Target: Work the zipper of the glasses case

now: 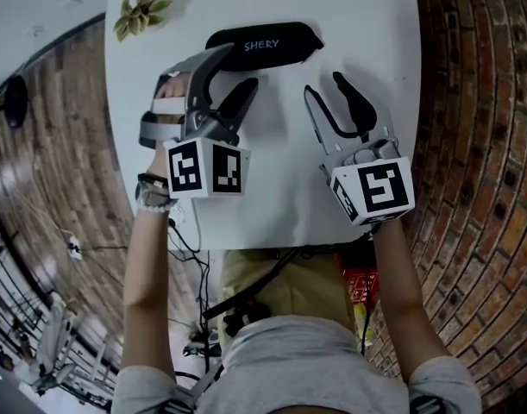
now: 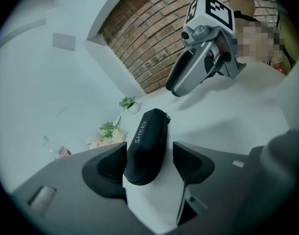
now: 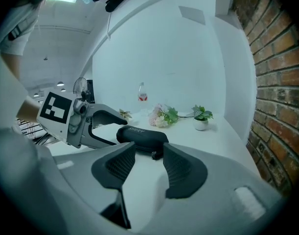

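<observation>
The black glasses case (image 1: 263, 45), printed SHERY, lies flat across the far middle of the white table (image 1: 272, 205). My left gripper (image 1: 237, 69) hovers just in front of its left half, open; in the left gripper view the case (image 2: 145, 146) shows end-on between the spread pads (image 2: 106, 168), which do not press on it. My right gripper (image 1: 323, 84) stands open a short way before the case's right end. The right gripper view shows the case (image 3: 142, 136) beyond the jaws, and its zipper pull (image 3: 153, 155) hangs at the near end.
A small potted plant (image 1: 142, 9) stands at the table's far left corner. Flowers (image 3: 161, 116), another pot (image 3: 201, 121) and a bottle (image 3: 142, 93) line the far edge. Brick floor (image 1: 470, 102) flanks the narrow table on both sides.
</observation>
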`<state>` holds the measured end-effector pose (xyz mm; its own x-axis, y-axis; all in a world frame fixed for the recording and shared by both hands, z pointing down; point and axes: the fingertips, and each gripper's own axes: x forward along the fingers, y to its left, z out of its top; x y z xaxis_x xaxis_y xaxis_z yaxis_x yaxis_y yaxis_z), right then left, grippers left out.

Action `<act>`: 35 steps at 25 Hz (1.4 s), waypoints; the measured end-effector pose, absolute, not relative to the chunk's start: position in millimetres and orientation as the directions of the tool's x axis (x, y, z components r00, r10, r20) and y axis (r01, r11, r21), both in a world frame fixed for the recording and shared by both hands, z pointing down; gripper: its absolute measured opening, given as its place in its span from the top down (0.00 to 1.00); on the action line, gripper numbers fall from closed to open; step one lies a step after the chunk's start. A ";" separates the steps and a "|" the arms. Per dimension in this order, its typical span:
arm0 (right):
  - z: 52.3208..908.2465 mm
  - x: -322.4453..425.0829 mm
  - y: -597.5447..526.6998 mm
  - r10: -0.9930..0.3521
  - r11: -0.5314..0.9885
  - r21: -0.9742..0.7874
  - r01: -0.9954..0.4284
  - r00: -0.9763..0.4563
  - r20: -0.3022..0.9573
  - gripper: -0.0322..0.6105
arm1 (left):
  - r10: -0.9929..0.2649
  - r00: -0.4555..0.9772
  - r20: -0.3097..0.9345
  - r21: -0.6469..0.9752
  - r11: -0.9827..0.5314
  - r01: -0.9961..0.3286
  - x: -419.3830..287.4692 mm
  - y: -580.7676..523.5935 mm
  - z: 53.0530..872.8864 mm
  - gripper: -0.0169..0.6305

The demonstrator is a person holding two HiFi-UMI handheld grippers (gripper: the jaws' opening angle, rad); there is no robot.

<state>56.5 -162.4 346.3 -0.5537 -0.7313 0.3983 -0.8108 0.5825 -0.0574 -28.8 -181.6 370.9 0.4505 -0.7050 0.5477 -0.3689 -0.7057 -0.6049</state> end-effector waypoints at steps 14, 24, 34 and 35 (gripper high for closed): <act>354.2 51.7 -176.0 -0.739 0.579 -0.030 -0.815 -0.540 0.403 0.68 | -0.692 0.426 0.583 -0.638 -0.714 -0.287 -29.7 -204.9 379.8 0.49; 367.0 41.8 -194.7 -0.742 0.576 -0.017 -0.817 -0.532 0.408 0.73 | -0.699 0.436 0.566 -0.648 -0.705 -0.289 -34.6 -216.2 377.0 0.57; 374.1 32.3 -205.6 -0.746 0.588 0.067 -0.806 -0.508 0.429 0.76 | -0.684 0.452 0.573 -0.635 -0.719 -0.282 -33.7 -216.0 377.2 0.58; 373.9 31.2 -206.2 -0.746 0.590 0.074 -0.804 -0.509 0.430 0.76 | -0.685 0.451 0.572 -0.638 -0.717 -0.280 -34.0 -216.1 377.2 0.58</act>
